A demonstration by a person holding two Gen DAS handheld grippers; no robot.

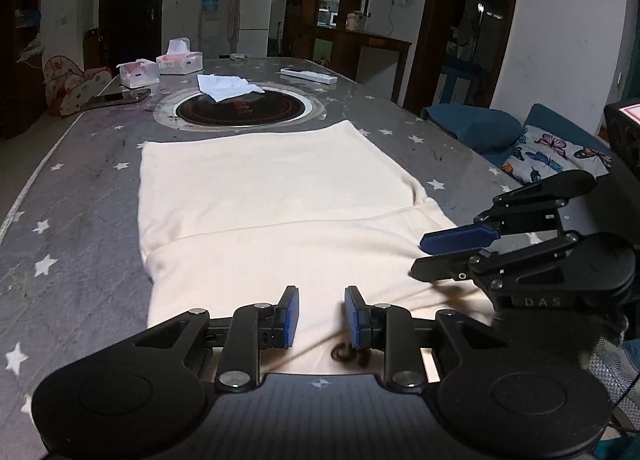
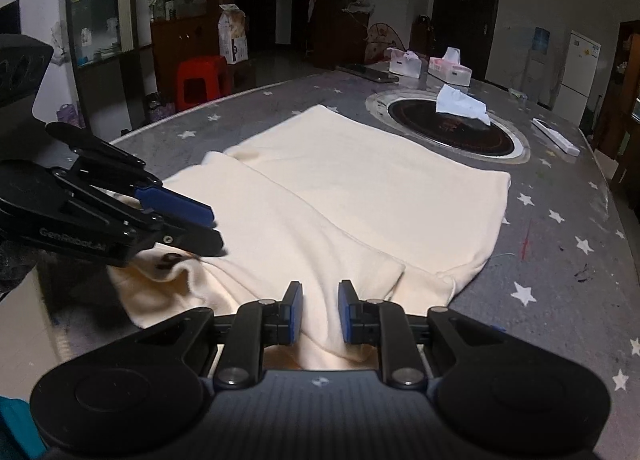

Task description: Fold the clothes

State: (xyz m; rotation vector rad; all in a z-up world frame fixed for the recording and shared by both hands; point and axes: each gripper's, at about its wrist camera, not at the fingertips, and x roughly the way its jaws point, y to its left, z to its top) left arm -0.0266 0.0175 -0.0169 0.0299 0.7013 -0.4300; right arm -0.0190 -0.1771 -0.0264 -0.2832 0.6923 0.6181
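Garment [image 1: 256, 196] near edge hidden behind both tongs, grip unclear

Left wrist view sat low over near table [image 1: 80, 220] edge, close, looked along table toward fridge [image 1: 256, 16]. Right wrist view sat alongside, angled leftward toward red stool [image 2: 202, 80]. Both shared cream garment [image 1: 260, 180], round hotplate [image 1: 244, 108], tissue boxes [image 1: 180, 60]; each caught other gripper.

Both views are dim, the room behind sinking into near-black doorways. The cream garment [image 1: 272, 196] is the brightest area, slightly washed out, lit perhaps from overhead. Faint glare shows on the table [image 2: 560, 260]. Fisheye bending curves the edges; corners vignette dark.
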